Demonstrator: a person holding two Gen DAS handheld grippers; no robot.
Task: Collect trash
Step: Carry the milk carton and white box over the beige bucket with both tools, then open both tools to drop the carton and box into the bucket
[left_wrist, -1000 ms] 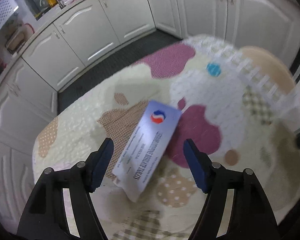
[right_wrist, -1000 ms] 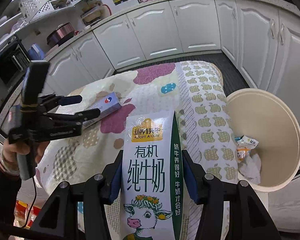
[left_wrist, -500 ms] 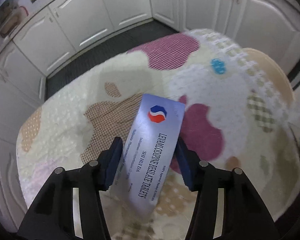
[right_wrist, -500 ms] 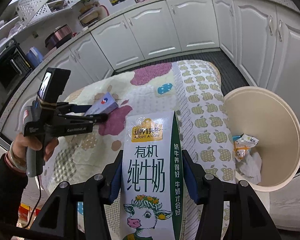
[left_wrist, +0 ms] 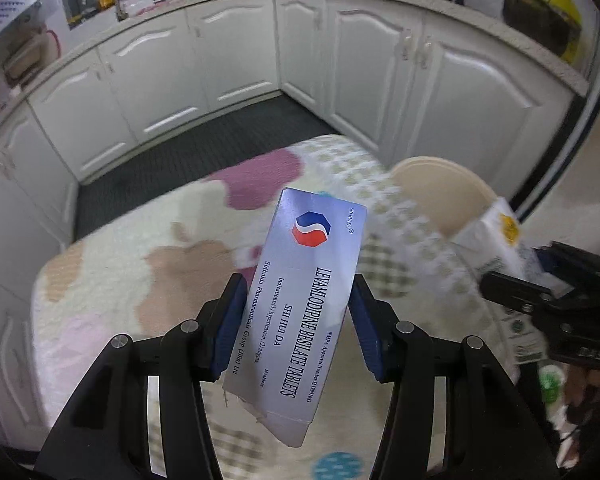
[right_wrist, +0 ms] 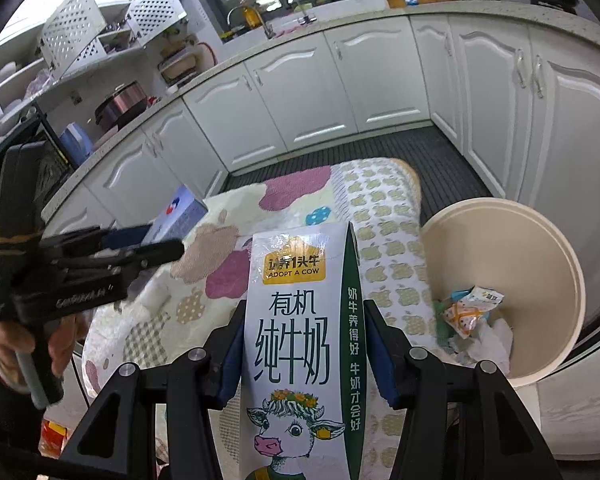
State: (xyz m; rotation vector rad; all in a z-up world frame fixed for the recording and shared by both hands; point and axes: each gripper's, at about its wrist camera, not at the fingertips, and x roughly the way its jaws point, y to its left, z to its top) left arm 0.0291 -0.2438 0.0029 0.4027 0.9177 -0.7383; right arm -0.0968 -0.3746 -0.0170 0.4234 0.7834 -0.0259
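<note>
The left claw (left_wrist: 296, 320) is squeezing a silver pill box (left_wrist: 300, 312). Its blue pads (left_wrist: 230, 324) press on both long sides of the box, and the jaws have just closed in on it. The box sticks out past the fingertips and tips a little to one side. Its torn bottom end hangs down between the black arms of the claw. The box is up in the air, above the patchy blanket (left_wrist: 148, 264) that covers the table.

The right claw (right_wrist: 304, 344) is clenched on a milk carton (right_wrist: 300, 340). The carton stands straight up between the two pads, with a cartoon cow on its front. It also sits above the blanket, near the edge with the little apple prints.

Off to the right of the right claw, and lower down, is a round cream bin (right_wrist: 540, 240). Some wrappers (right_wrist: 466, 312) and crumpled paper lie at the bottom of it.

To the left of the right claw, a hand (right_wrist: 40, 344) grips the handle of the left claw.

Beyond both claws the blanket ends. After it comes a dark floor mat (left_wrist: 180, 160), then a row of white cupboards (right_wrist: 320, 92) along the wall.
</note>
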